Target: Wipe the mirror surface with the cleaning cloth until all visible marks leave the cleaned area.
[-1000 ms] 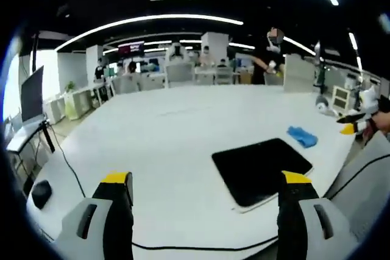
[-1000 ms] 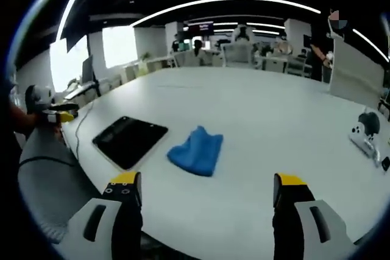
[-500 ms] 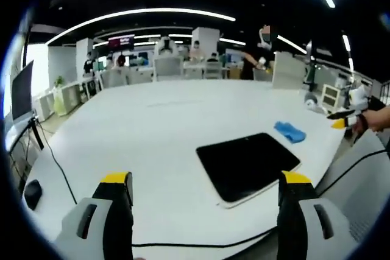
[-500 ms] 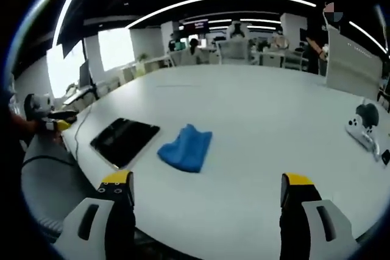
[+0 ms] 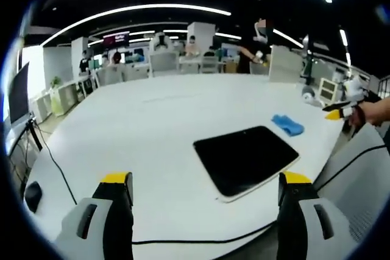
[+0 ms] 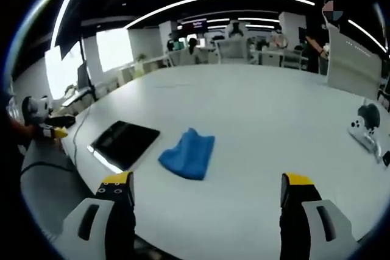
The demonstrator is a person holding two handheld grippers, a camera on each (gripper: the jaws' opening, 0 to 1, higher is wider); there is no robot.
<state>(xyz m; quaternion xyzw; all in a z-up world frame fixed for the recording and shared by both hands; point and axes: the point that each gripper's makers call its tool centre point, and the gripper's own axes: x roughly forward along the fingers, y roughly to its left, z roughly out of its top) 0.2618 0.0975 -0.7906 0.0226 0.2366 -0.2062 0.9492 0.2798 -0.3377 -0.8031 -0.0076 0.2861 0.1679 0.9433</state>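
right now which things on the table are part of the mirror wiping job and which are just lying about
Part of the job:
- mirror, dark flat panel near the table edge
- blue cleaning cloth, bunched up beside the mirror, not touching it
- left hand-held gripper and right hand-held gripper, both open and holding nothing

Just lying about:
- black cable
- computer mouse
- white device

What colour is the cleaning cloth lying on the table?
Blue. The crumpled blue cleaning cloth shows best in the right gripper view, beside the dark rectangular mirror.
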